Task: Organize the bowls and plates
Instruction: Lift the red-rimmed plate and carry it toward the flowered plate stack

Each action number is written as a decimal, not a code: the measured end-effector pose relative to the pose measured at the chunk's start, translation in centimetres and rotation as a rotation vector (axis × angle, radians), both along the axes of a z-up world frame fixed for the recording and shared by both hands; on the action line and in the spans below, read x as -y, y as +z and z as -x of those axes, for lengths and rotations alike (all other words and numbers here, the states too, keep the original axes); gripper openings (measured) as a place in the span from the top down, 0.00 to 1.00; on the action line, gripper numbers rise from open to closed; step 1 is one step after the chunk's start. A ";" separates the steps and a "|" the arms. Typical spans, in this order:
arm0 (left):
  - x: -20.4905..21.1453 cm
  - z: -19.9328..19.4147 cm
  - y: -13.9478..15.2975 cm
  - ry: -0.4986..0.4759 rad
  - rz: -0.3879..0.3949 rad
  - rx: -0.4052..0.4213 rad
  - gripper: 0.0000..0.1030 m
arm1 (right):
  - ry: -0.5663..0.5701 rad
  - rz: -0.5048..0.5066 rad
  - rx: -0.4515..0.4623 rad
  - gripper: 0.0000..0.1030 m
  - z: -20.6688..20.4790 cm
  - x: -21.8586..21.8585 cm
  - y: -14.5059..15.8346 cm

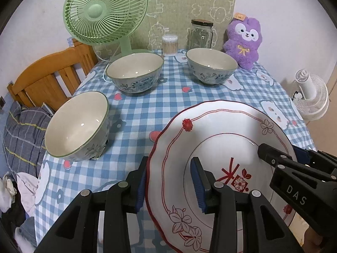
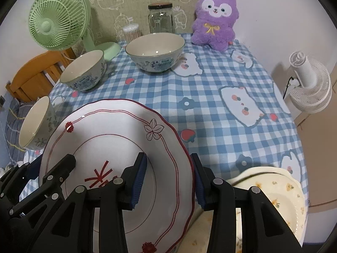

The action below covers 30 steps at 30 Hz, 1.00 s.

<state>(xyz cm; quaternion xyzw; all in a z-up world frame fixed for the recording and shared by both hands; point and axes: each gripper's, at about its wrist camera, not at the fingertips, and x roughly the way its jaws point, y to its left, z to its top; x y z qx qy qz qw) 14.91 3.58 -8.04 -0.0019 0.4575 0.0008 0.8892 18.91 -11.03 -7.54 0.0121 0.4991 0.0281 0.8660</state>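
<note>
Both grippers tilt steeply down, left gripper [image 1: 171, 184] and right gripper [image 2: 168, 181], jaws clamped on opposite rims of the red-patterned plate [image 1: 221, 126], raised above the worktop [image 2: 210, 97]. Three bowls [image 1: 134, 71] stand beyond; a yellow-flowered plate [image 2: 278, 191] lies just right.

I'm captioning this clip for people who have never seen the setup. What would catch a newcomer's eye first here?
The big white plate with red flowers, gripped at opposite rims by the left gripper and right gripper, fills the foreground. Behind it, three bowls stand on the blue checked tablecloth. At the back, a green fan on the left and a purple plush toy on the right stand out.
</note>
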 end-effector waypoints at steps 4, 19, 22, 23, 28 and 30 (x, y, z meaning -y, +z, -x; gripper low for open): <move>0.4 1.1 0.8 -0.004 -0.001 0.022 0.62 | -0.001 -0.007 0.016 0.57 0.9 0.6 0.9; 3.7 3.3 2.2 -0.041 0.003 0.068 0.62 | -0.027 0.014 0.050 0.57 4.0 3.6 2.6; 4.6 3.4 2.2 -0.056 -0.007 0.068 0.62 | -0.042 0.025 0.060 0.57 4.5 4.3 2.8; 4.8 3.5 2.2 -0.061 -0.007 0.068 0.62 | -0.046 0.027 0.063 0.57 4.6 4.5 2.8; 6.1 3.8 2.4 -0.082 -0.003 0.073 0.62 | -0.067 0.025 0.066 0.57 5.3 5.9 2.9; 6.8 3.9 2.3 -0.092 -0.004 0.074 0.62 | -0.076 0.025 0.068 0.57 5.5 6.6 2.9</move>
